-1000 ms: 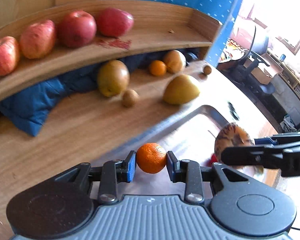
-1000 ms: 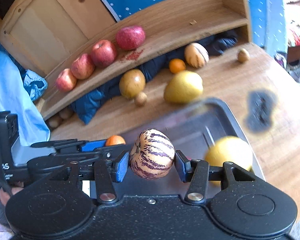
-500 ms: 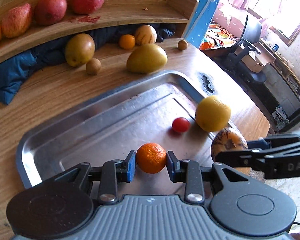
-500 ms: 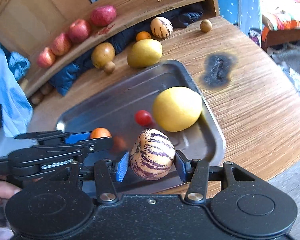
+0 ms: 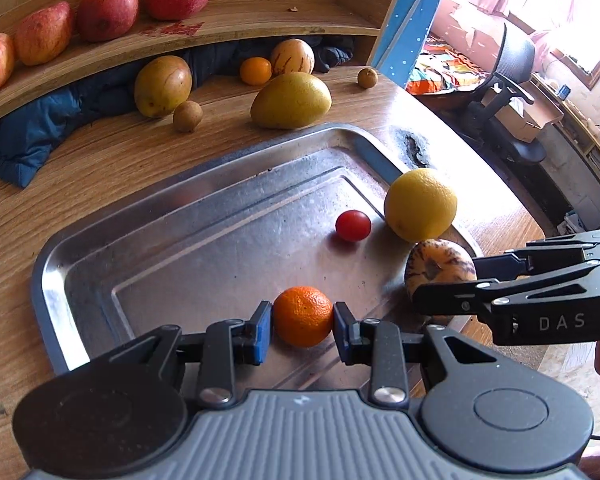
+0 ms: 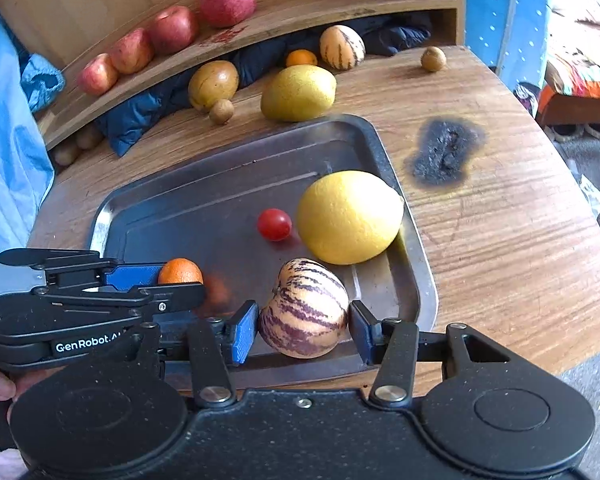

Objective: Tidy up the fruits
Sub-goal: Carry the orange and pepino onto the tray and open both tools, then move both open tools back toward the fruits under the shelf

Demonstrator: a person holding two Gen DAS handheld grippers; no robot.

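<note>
My left gripper [image 5: 303, 322] is shut on a small orange [image 5: 303, 315], low over the near part of the steel tray [image 5: 56, 248]. My right gripper [image 6: 303, 330] is shut on a striped pepino melon [image 6: 303, 308] at the tray's [image 6: 418, 264] near right corner; from the left wrist this melon [image 5: 436, 266] pokes out past the right gripper's fingers [image 5: 460, 296]. A big yellow citrus [image 6: 350, 216] and a cherry tomato [image 6: 275, 224] lie in the tray. The left gripper [image 6: 180, 280] holds the orange [image 6: 180, 271] just left of the melon.
Behind the tray on the wooden table lie a yellow mango [image 5: 292, 100], a brownish round fruit [image 5: 163, 86], a second orange [image 5: 256, 71], another pepino [image 5: 293, 56] and small brown fruits [image 5: 187, 116]. Red apples [image 5: 108, 10] line the shelf. A burn mark [image 6: 446, 152] is right of the tray.
Both grippers pulled back from the shelf side and came down over the near end of the tray, still holding their fruit. The tray and its yellow citrus and tomato came into full view.
</note>
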